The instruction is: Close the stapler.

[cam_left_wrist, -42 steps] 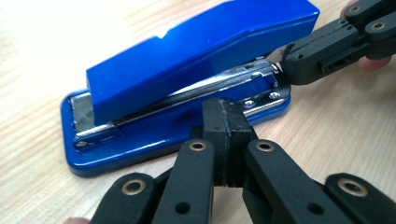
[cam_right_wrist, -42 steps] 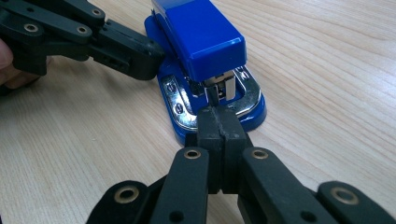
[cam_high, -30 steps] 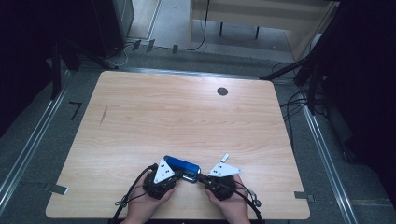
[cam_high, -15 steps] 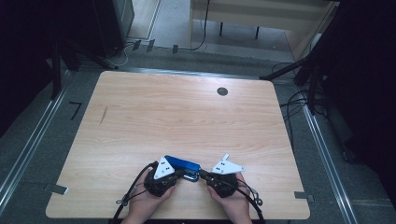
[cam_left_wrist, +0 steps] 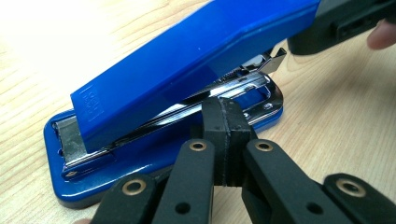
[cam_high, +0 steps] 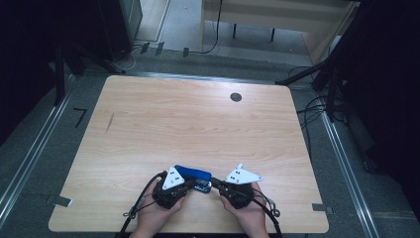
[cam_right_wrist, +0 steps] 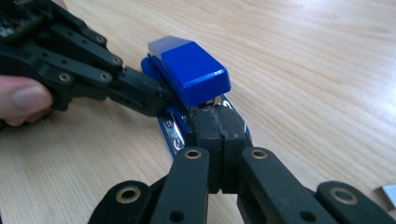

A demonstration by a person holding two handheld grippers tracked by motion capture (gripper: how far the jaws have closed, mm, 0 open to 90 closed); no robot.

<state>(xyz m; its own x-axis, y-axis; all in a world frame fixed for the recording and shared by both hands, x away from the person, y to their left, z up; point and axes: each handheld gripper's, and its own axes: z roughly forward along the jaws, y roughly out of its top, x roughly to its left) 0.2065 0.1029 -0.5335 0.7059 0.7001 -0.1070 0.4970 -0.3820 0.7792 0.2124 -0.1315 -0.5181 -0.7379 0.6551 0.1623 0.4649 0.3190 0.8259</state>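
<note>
A blue stapler (cam_high: pixel 193 173) lies on the wooden table (cam_high: pixel 198 129) near its front edge, with its top cover (cam_left_wrist: pixel 187 60) lifted at an angle over the metal magazine. My left gripper (cam_left_wrist: pixel 227 105) is shut, and its tips touch the side of the magazine rail with nothing between the pads. From the other end my right gripper (cam_right_wrist: pixel 219 114) is also shut, its tips pressed against the stapler's end just under the raised cover (cam_right_wrist: pixel 194 70). In the high view the left gripper (cam_high: pixel 190 183) and right gripper (cam_high: pixel 214 182) meet at the stapler, each held in a hand.
A black round grommet (cam_high: pixel 236 97) sits in the far part of the table and a dark streak (cam_high: pixel 109 122) marks the left side. A small pale metal piece (cam_right_wrist: pixel 387 193) lies near my right gripper. Cables trail off the front edge.
The right hand has edged slightly to the right. The left gripper and the stapler have stayed where they were, and both grippers remain shut.
</note>
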